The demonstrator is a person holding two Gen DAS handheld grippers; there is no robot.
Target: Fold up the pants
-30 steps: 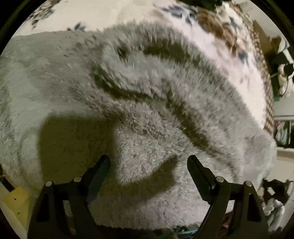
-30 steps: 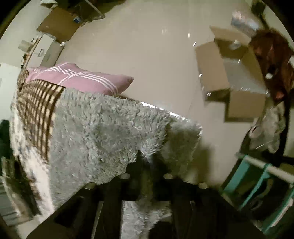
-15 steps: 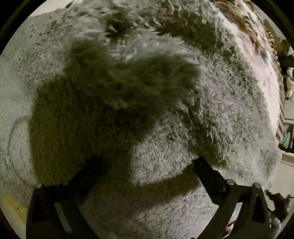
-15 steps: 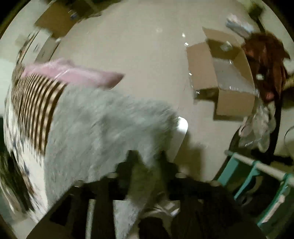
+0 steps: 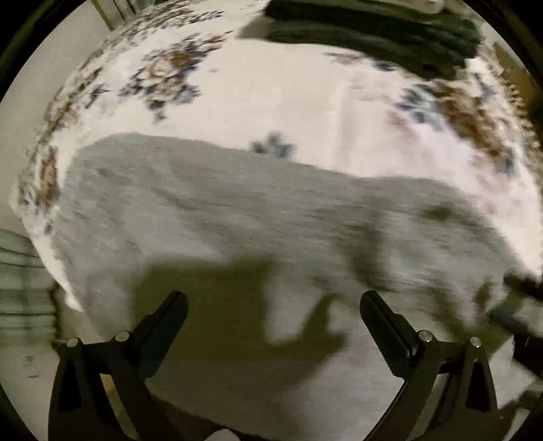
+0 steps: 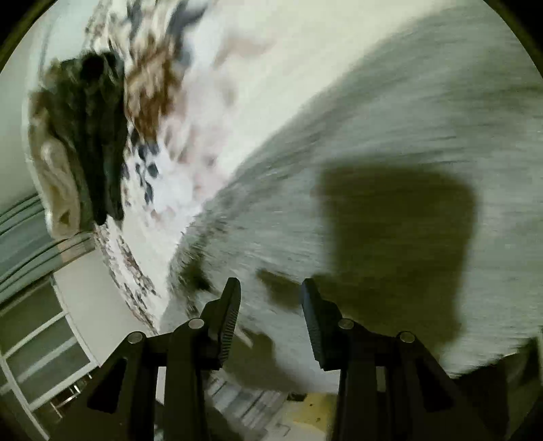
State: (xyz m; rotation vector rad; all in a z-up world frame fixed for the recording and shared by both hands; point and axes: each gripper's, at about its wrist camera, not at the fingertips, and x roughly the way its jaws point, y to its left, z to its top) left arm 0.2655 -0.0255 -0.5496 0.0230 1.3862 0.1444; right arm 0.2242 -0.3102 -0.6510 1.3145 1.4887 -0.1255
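Note:
The grey fleece pants (image 5: 237,217) lie spread flat on the floral bedspread (image 5: 271,91). My left gripper (image 5: 273,307) is open and empty, held above the near edge of the pants. In the right wrist view the same pants (image 6: 390,142) fill the right side. My right gripper (image 6: 269,291) is open with nothing between its fingers, just above the pants near their edge. Both views are motion-blurred.
A pile of dark folded clothes (image 5: 373,30) sits at the far side of the bed; it also shows in the right wrist view (image 6: 91,135) beside a cream garment (image 6: 57,179). The bed edge (image 6: 125,271) drops to a white floor and a window frame at lower left.
My right gripper has let go of the pants and opened. The pants now lie flat on the bed. Both grippers have pulled back and swung to look over the bed.

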